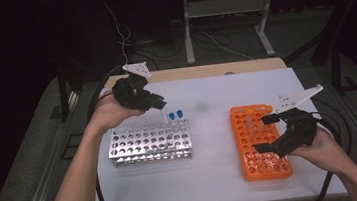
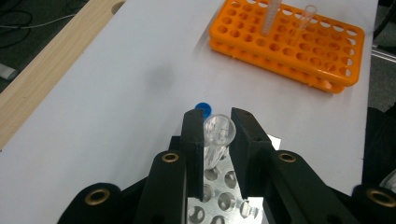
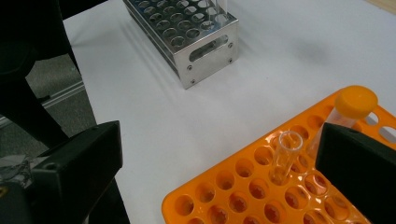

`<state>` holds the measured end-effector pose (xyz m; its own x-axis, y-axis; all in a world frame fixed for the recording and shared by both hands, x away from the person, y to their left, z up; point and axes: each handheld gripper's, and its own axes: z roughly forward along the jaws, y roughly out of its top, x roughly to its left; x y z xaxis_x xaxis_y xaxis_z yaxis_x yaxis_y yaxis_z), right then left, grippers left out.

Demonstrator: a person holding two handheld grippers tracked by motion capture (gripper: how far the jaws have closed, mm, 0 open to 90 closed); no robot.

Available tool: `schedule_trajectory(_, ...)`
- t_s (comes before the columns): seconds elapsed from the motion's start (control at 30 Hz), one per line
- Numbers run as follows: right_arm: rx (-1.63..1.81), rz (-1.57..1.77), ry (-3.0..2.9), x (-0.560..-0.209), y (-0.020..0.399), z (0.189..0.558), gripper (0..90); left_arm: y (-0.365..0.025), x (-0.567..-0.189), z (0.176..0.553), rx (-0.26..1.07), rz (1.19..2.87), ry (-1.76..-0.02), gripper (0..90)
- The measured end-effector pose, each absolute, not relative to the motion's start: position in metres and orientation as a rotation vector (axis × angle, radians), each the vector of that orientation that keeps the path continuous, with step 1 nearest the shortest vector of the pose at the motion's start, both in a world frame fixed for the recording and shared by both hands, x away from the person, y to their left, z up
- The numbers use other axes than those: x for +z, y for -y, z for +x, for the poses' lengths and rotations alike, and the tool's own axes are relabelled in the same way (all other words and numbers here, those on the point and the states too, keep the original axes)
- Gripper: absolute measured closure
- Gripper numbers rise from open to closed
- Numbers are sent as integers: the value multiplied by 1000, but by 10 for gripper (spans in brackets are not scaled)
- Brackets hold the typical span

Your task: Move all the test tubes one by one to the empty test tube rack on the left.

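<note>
1. The left claw (image 2: 217, 128) is squeezed tight on a clear test tube (image 2: 217, 135). The tube has no cap, and you can look right into its open top.
2. In the high view, the left claw (image 1: 161, 104) holds that tube (image 1: 164, 116) over the far right corner of the metal rack (image 1: 150, 142). The tube leans a bit, and its bottom end is at the rack's top holes. I cannot tell if it is all the way out of its hole.
3. Two tubes with blue caps (image 1: 176, 115) stand in the rack just beside the held tube. One blue cap (image 2: 203, 108) peeks out past the claw's tip.
4. The right claw (image 1: 266, 132) is wide open and holds nothing. It hangs over the orange rack (image 1: 260, 142) on the right side of the tabletop.
5. In the right gripper view, an open clear tube (image 3: 286, 156) stands in the orange rack (image 3: 243, 196) between the jaws, and nothing squeezes it. A tube with an orange cap (image 3: 355, 107) stands just behind it.
6. The two racks sit well apart on the white tabletop (image 1: 214, 172).
7. I think the step now is moving the clear tube from the metal rack over to the orange one.
8. Next, the left claw should lift the tube straight up till it is free, carry it across, and line it up over an empty orange hole.
9. The tube is thin and slippery, so the squeeze should stay firm but gentle.
</note>
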<state>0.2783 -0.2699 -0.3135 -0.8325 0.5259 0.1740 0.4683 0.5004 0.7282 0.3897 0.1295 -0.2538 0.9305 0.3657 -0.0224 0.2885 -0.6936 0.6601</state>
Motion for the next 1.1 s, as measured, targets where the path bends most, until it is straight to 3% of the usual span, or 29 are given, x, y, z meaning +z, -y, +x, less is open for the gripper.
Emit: schedule_trajectory(1.1, 1295, 971, -2635, -342, 296, 264, 2, -129, -310, 413, 72, 2401, -479, 746)
